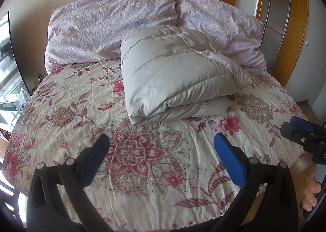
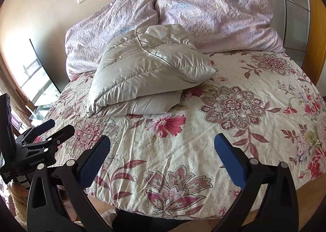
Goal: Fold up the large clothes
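Both claws, my left claw (image 1: 161,144) and right claw (image 2: 162,144), stand wide and empty above the near bed edge. Folded grey puffer jacket (image 1: 173,73) rests farther off on the floral bedspread (image 1: 142,160), touching the lilac pillows (image 1: 106,28).

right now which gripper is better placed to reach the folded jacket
Left, marginally. The grey puffer jacket lies almost straight ahead of the open left gripper; from the open right gripper it sits off to the left.

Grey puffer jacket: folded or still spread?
Folded. The grey puffer jacket lies doubled in stacked layers on the floral bedspread, with no hand-held gripper touching it.
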